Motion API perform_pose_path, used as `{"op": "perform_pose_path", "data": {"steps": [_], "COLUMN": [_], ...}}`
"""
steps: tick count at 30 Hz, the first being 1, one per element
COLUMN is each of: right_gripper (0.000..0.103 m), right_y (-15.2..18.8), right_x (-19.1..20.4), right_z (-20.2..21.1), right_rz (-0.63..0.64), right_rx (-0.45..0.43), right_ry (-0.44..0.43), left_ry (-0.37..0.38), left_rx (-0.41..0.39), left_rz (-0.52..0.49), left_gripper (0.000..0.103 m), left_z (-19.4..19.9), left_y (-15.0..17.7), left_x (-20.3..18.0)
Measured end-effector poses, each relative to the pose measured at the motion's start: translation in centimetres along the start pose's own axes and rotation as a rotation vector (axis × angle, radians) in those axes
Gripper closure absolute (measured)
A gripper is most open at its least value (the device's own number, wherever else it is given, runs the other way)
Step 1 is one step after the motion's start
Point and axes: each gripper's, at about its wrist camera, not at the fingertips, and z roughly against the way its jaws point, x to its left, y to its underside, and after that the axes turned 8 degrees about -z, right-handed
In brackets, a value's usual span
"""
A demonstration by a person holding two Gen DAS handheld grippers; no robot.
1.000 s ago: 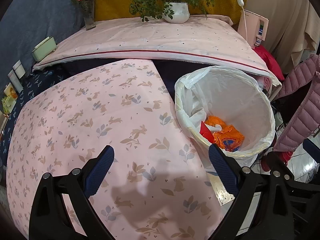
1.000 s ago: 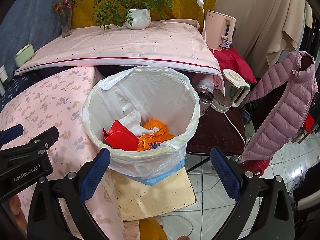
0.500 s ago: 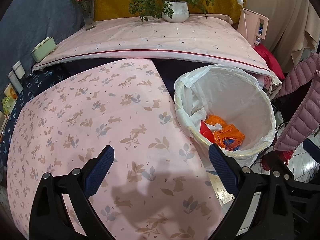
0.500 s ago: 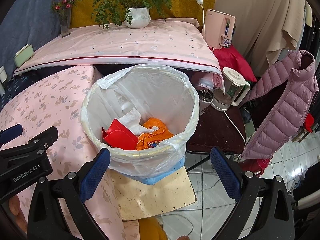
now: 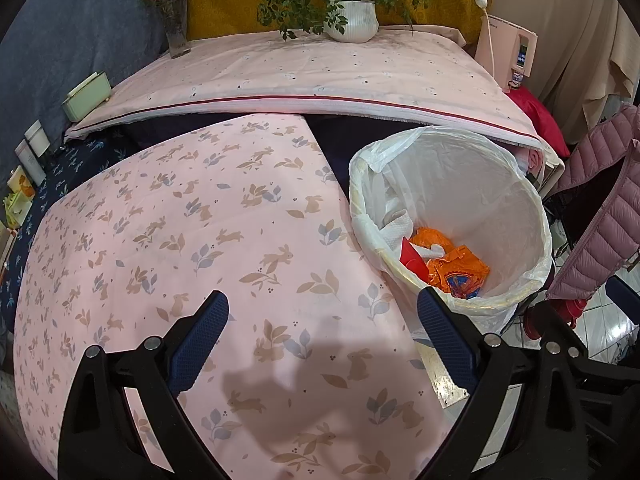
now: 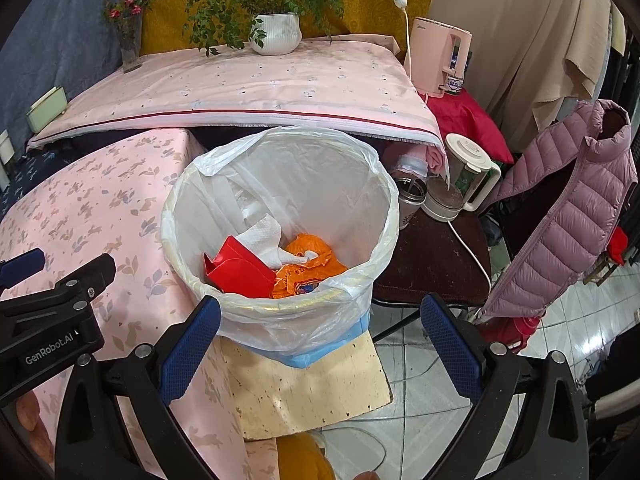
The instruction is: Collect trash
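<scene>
Left gripper [image 5: 322, 332] wide, empty, over tablecloth [image 5: 180, 220]. Right gripper [image 6: 320, 332] wide, empty, above bin [image 6: 384, 216]. Red box [image 6: 236, 272], tissue [image 6: 264, 236], orange wrapper [image 6: 308, 268] inside.

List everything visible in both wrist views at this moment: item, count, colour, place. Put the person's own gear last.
trash bin: 1, white liner, beside the floral table
red carton: 1, red, inside bin
orange wrapper: 1, orange, inside bin
paper tissue: 1, white, inside bin
floral cloth: 1, pink, on near table
plain cloth: 1, pink with red stripe, far table
potted plant: 1, white pot, far table
flower vase: 1, clear, red blooms, far-left
tissue box: 1, pale green, left edge
water dispenser: 1, pink, right of far table
kettle: 1, white, dark side table
puffer jacket: 1, mauve, hanging right
left gripper: open, empty
right gripper: open, empty
</scene>
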Motion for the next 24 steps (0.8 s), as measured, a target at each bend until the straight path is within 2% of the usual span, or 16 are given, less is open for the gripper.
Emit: {"op": "perform_pose_path", "data": {"steps": [24], "right_gripper": [0.007], "right_y": [-0.03], "right_x": [-0.08], "right_z": [-0.05], "right_rz": [0.000], "right_rx": [0.001], "right_ry": [0.001], "left_ry": [-0.001], "left_rx": [-0.014], "left_rz": [-0.006], "left_gripper": [0.012], "left_z": [0.07], "left_y": [0.14], "left_x": [-0.15]}}
